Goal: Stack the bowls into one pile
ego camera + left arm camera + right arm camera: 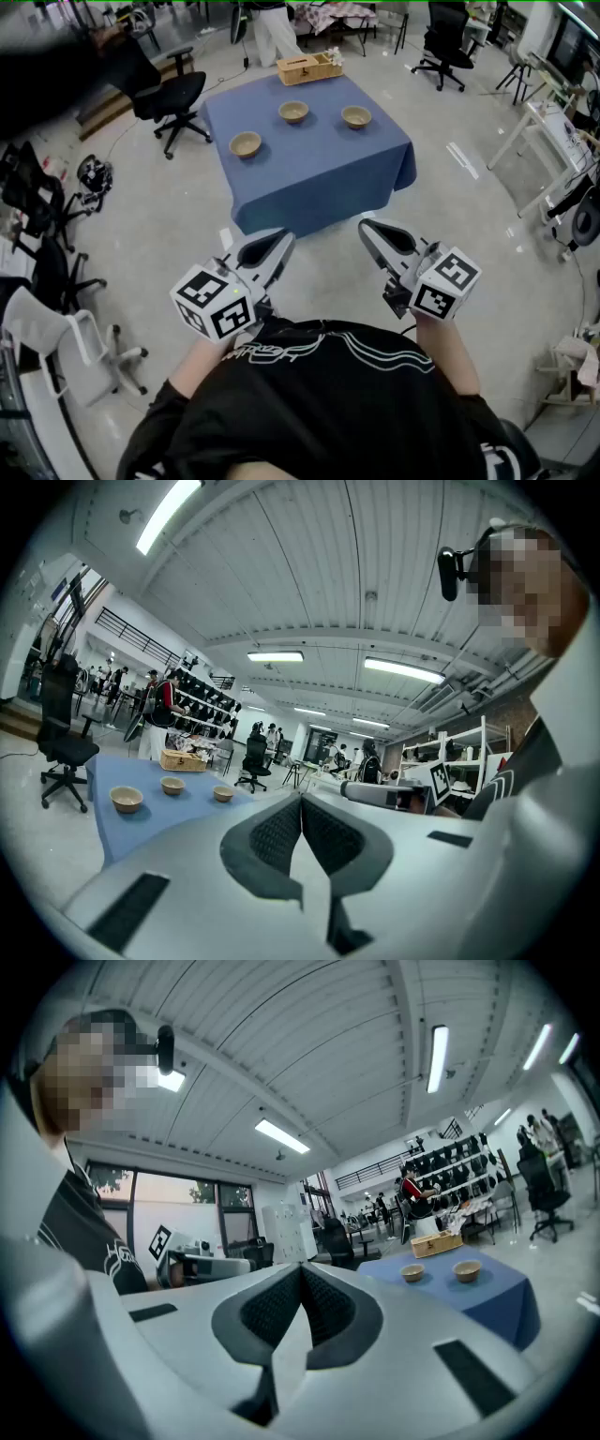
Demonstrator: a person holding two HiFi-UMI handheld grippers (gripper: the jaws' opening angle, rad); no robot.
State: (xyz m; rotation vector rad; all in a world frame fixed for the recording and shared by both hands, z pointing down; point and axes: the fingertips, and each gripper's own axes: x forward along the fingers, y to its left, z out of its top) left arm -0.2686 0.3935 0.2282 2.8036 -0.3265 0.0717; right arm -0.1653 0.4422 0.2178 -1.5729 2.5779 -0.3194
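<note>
Bowls (293,112) come later: nearest you, left gripper (281,242) and right gripper (368,230) are both closed on nothing. Farther off, three sit well apart on the blue-clothed table (319,178); likely stiff, light, chippable, so pinch each rim.

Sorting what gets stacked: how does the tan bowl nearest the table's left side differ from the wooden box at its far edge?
The tan round bowl has a curved wall; the light wooden box is rectangular and straight-sided. The bowl stands nearer the person, on the left of the blue-clothed table; the box stands at the far edge. Both are pale tan and upright.
</note>
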